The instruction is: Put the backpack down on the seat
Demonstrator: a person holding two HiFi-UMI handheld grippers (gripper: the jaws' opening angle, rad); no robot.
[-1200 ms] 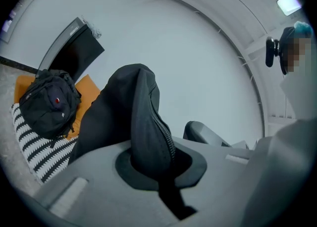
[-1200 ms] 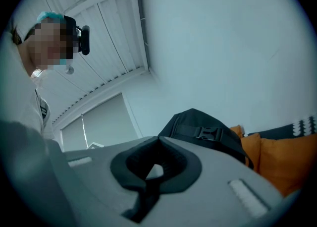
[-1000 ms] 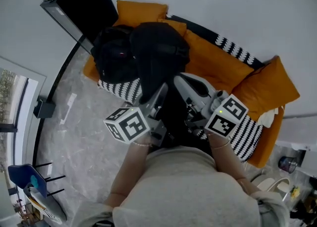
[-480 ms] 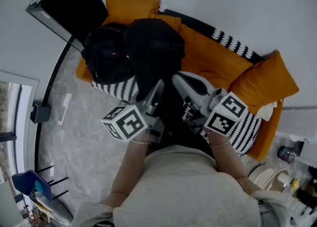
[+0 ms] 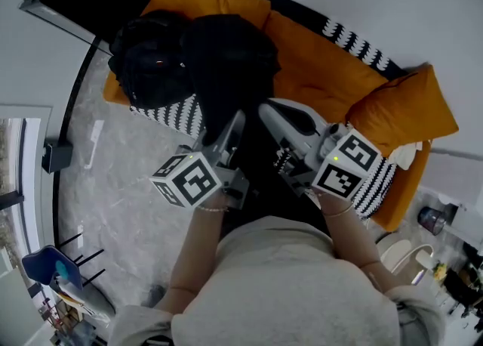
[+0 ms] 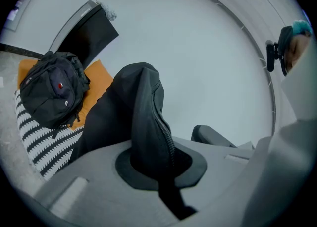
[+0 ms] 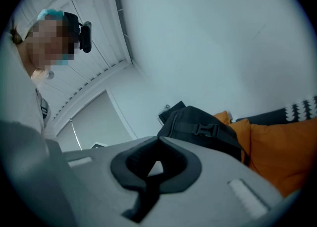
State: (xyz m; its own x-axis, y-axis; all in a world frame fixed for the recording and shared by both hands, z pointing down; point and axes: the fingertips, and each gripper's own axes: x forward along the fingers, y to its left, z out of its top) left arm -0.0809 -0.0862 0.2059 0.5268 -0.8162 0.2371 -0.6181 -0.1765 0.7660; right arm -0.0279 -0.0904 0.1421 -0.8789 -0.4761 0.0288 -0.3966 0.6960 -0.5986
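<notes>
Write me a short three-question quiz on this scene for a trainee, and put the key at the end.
1. True or false: the sofa has no bag lying on it yet.
2. Multiple choice: the left gripper is A) open and empty, B) shut on the carried backpack, C) shut on a striped blanket.
3. Fill in: the cushions on the sofa are ____ in colour.
Key: 1 false, a second black backpack already lies at one end of it; 2 B; 3 orange.
</notes>
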